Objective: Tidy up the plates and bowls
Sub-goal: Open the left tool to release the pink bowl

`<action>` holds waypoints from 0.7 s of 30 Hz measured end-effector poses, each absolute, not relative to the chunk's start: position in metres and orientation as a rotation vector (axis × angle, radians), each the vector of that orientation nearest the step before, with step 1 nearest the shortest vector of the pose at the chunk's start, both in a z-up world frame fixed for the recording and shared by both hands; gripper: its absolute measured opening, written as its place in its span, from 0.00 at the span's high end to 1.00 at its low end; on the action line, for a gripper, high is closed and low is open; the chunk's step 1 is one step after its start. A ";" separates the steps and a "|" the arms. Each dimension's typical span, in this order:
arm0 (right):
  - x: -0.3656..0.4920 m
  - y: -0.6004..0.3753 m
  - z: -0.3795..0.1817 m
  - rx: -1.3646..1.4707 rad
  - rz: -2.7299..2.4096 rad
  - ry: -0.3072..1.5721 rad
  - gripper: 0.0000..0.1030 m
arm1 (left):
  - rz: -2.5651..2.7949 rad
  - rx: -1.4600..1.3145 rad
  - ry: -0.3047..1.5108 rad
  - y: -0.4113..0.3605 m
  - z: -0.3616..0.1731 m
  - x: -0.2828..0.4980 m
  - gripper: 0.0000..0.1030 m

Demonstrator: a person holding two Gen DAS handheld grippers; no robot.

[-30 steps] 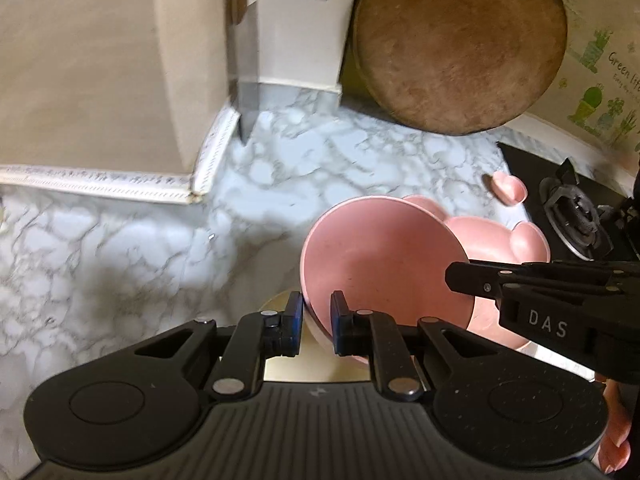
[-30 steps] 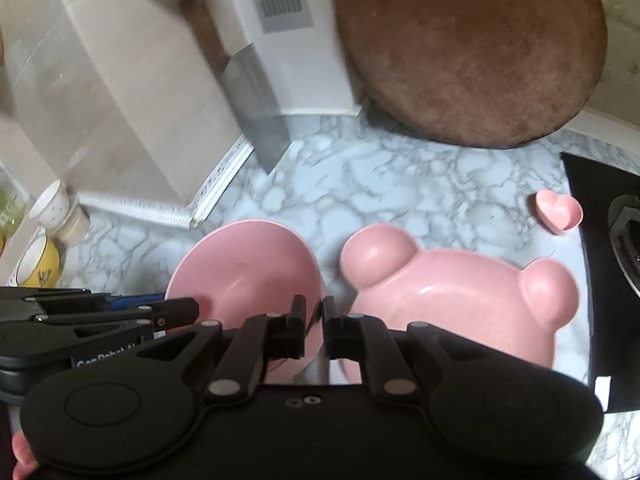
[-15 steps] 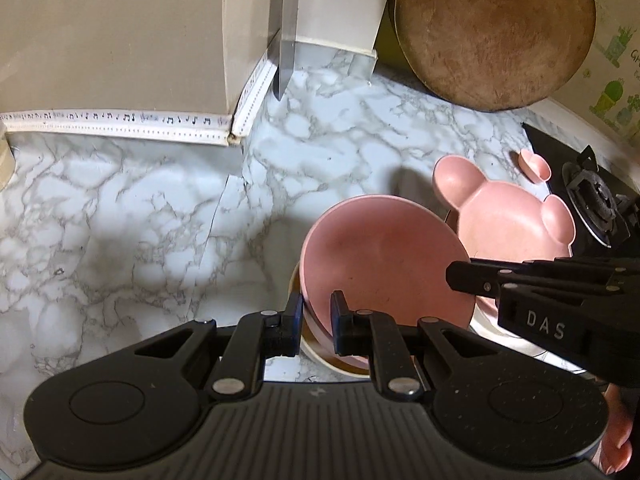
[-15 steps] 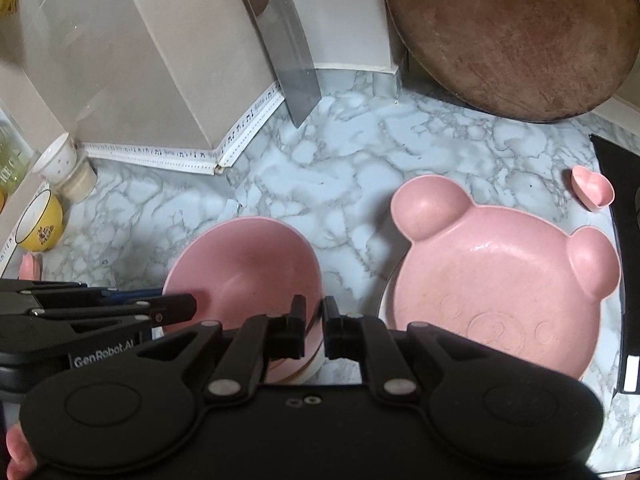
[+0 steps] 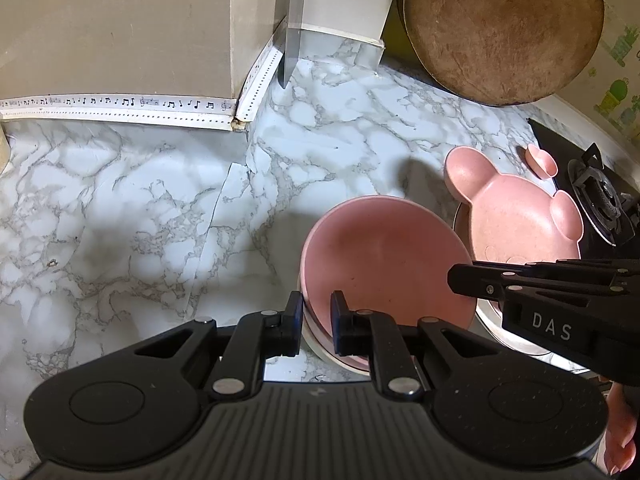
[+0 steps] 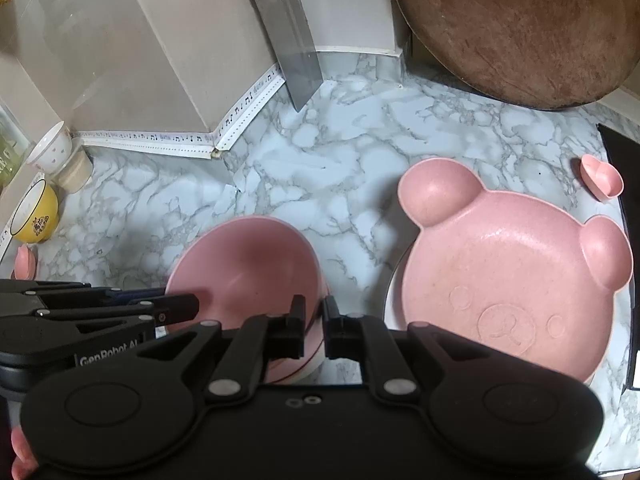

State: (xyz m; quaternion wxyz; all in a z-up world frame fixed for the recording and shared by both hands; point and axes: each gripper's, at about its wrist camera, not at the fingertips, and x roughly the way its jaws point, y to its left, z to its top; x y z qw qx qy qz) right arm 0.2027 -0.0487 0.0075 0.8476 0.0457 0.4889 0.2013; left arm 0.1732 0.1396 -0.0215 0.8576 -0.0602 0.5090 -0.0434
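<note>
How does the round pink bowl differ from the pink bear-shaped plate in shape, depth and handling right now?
The round pink bowl is plain, circular and deep; the pink bear-shaped plate is shallower, with two ear cups and an embossed face. The left gripper and right gripper both pinch the bowl's rim; the plate sits ungripped on a white dish. Both are matte pink.

Home kitchen: marble-look counter (image 6: 340, 152), cleaver (image 6: 292, 44), wooden chopping board (image 6: 520, 28), gas burner (image 5: 600, 204).

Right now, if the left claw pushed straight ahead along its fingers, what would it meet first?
The pink bowl: the left claw already straddles its near rim. Beyond the bowl lies bare marble counter; depth past that is unclear.
</note>
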 end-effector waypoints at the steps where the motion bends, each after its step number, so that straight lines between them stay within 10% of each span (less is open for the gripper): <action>1: 0.203 -0.049 0.008 0.098 0.426 1.032 0.93 | -0.092 -0.125 1.070 0.140 -0.022 0.173 0.87; 21: 0.199 -0.076 0.036 0.060 0.503 0.951 0.69 | -0.162 -0.049 1.016 0.131 0.017 0.163 0.87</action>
